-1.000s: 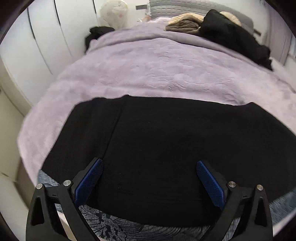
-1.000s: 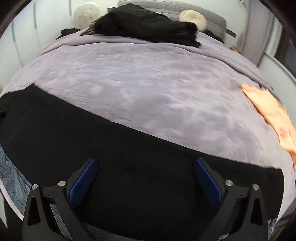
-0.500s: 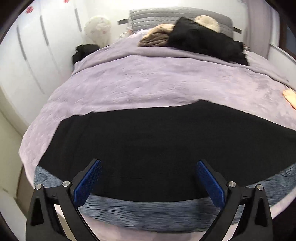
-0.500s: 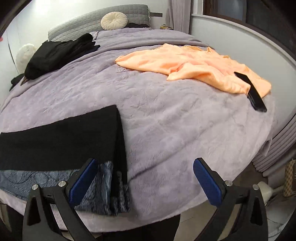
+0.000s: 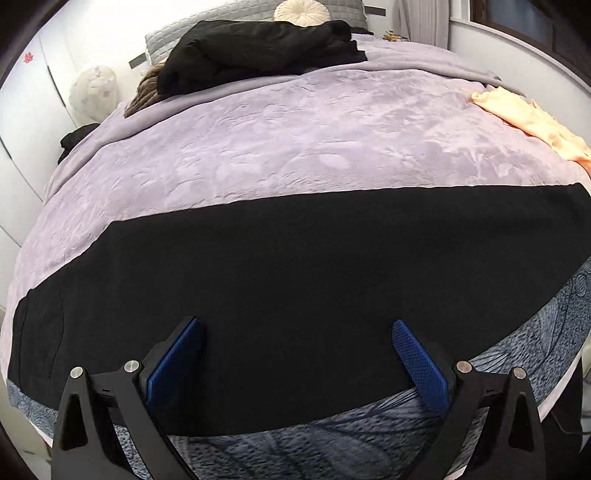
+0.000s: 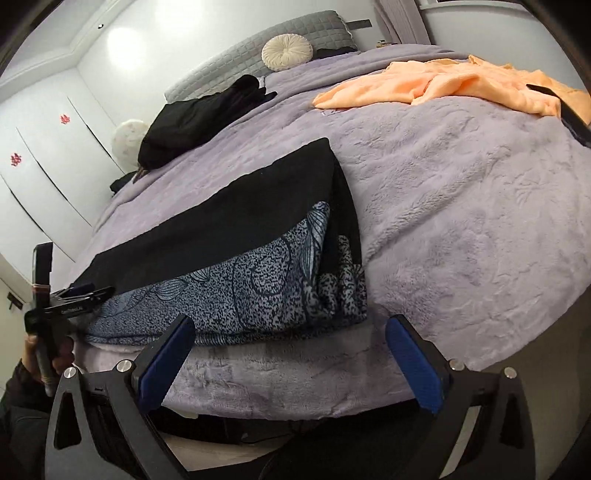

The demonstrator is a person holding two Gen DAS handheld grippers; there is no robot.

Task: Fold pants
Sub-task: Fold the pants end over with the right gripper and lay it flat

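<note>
Black pants (image 5: 288,280) lie flat in a long band across the near side of the purple bed, resting partly on a blue-grey patterned cloth (image 5: 332,439). My left gripper (image 5: 295,362) hovers open over the pants' near edge, nothing between its blue pads. In the right wrist view the pants (image 6: 229,218) stretch off to the left, their right end folded over the patterned cloth (image 6: 266,291). My right gripper (image 6: 288,362) stands open off the bed's edge, below that right end. The left gripper (image 6: 77,295) shows at far left, held by a hand.
A pile of black clothes (image 5: 258,48) and a round cream cushion (image 5: 301,13) lie by the grey headboard. An orange garment (image 6: 443,85) with a dark strap sits at the far right of the bed. White wardrobe doors (image 6: 44,177) stand to the left.
The left gripper's view has swung right along the pants. The right gripper has pulled back off the bed's edge and tilted, now facing the pants' right end. Both stay open.
</note>
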